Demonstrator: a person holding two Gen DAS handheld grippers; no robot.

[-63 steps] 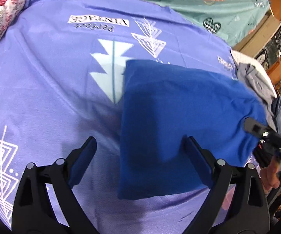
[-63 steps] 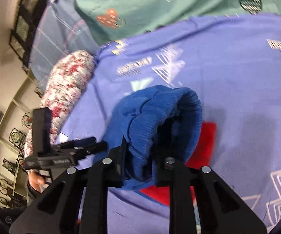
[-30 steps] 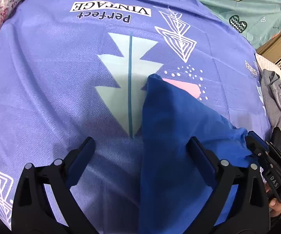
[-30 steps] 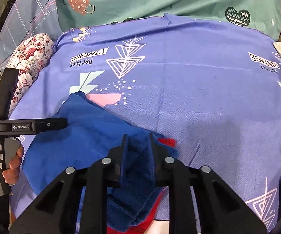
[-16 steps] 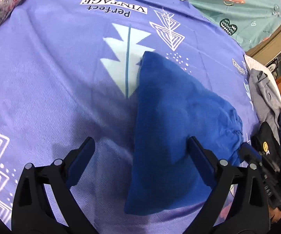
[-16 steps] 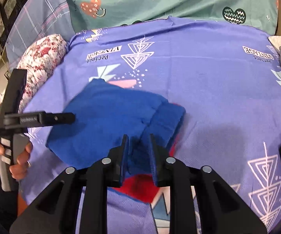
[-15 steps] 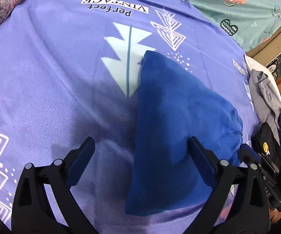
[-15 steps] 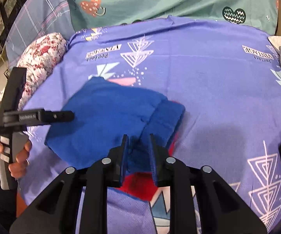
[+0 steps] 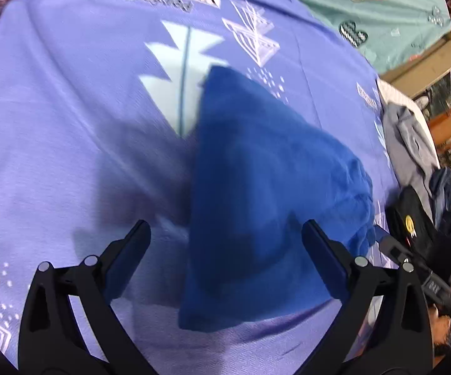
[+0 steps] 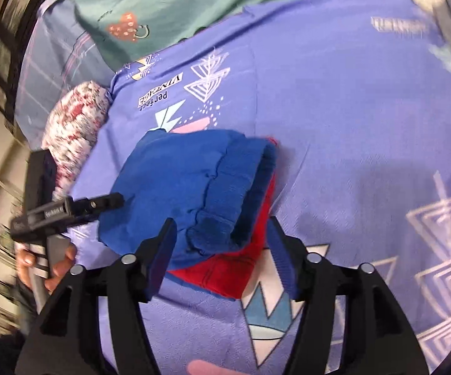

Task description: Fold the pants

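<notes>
We start with the bed, spread with a lilac-blue printed cotton sheet [image 9: 53,125], since everything else lies on it. Near the pale tree-shaped print on that sheet sits the bundle of royal-blue soft knit pants [image 9: 256,193], now a compact folded packet with its ribbed waistband end [image 10: 241,187] turned toward the right side and a red layer [image 10: 225,275] showing under the near edge; whether that red is a lining or a separate cloth we cannot tell.

What has just changed is the right gripper [image 10: 222,250]. A second ago its fingers were pinched tight on the waistband end of the pants; now they are opening and stand apart on either side of that end, with the cloth between them but no longer pressed. The packet that was carried across the sheet has come down and lies flat beside the tree print.

The left gripper [image 9: 225,256] hovers above the near edge of the pants with its fingers spread wide, holding nothing, much as it was a moment ago.

We judge that this release marks the last fold as laid. What remains is probably only to draw both tools back, or to pat the raised waistband end flat if the packet looks loose
</notes>
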